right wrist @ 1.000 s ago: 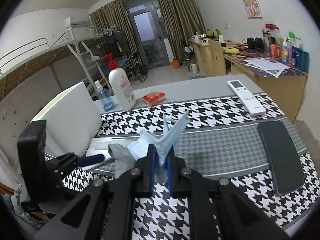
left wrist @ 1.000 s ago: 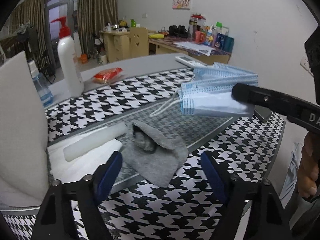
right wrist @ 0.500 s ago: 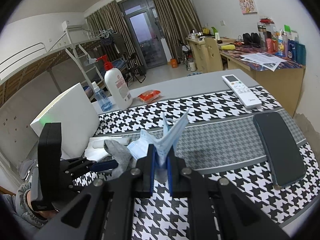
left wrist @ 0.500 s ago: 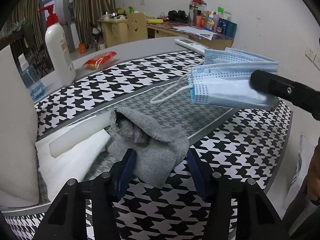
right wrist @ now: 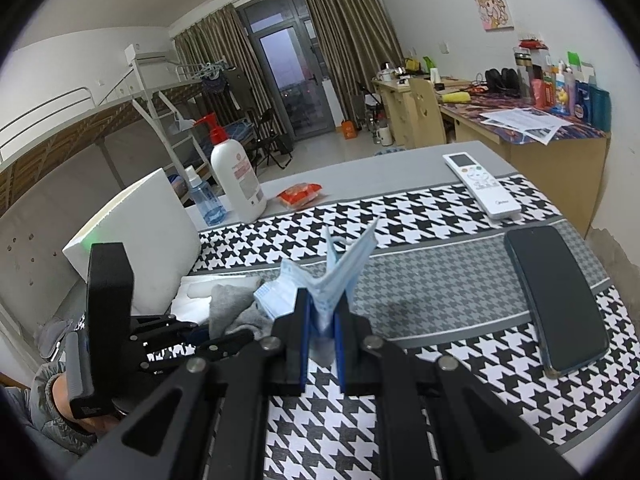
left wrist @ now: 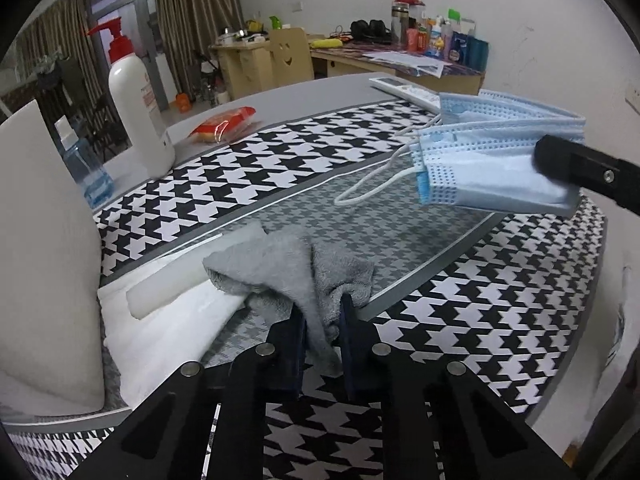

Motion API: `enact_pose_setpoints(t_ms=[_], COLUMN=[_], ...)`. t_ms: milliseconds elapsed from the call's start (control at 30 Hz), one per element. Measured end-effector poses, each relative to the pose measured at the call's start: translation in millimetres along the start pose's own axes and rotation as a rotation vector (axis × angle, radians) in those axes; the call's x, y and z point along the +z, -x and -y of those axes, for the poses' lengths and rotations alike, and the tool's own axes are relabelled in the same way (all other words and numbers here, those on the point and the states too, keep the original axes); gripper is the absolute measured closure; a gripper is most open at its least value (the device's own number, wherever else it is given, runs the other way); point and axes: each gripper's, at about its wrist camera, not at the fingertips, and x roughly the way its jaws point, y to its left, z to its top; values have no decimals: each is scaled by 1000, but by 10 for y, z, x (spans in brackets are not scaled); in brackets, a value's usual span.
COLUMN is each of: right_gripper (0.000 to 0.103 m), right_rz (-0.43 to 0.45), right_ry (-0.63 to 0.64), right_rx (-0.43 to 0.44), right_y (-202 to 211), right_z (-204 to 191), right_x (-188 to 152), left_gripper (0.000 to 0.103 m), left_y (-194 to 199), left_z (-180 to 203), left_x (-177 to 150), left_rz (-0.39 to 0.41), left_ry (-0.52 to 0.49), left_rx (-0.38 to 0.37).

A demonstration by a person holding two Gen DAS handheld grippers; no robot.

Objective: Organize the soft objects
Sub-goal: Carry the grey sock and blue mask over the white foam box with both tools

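Observation:
A grey cloth (left wrist: pixel 292 268) lies crumpled on the houndstooth table mat, partly over a white foam roll (left wrist: pixel 168 284). My left gripper (left wrist: pixel 322 340) is shut on the cloth's near edge. My right gripper (right wrist: pixel 322 336) is shut on a stack of blue face masks (right wrist: pixel 340 276) and holds it above the mat; the masks (left wrist: pixel 492 160) also show in the left wrist view at the right, their ear loops hanging. The left gripper (right wrist: pixel 200 344) and cloth (right wrist: pixel 236 312) show at the left of the right wrist view.
A white foam block (left wrist: pixel 40 240) stands at the left, with white sheets (left wrist: pixel 160 332) beside it. A lotion pump bottle (left wrist: pixel 136 100), a small blue bottle (left wrist: pixel 86 168) and a red packet (left wrist: pixel 224 124) stand at the back. A remote (right wrist: pixel 480 184) and a phone (right wrist: pixel 556 296) lie at the right.
My left gripper moved forward over the grey cloth and closed on its near edge. My right gripper kept hold of the masks and stayed about where it was.

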Motion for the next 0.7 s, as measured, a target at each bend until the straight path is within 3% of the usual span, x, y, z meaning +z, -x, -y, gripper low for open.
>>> enact_pose_setpoints(t_ms=[300,700], right_gripper=[89,89], right_rz=[13,31], right_ry=[15,36], right_rx=[1,3], right_y=[39,68], right_z=[-65,-159], right_x=[28,67], left_gripper=[87,87], left_y=[259,538], left_z=[-51,-106], left_x=[13,19], left_rz=[65,127], left_ry=[12,11], left_rx=[-28,-13])
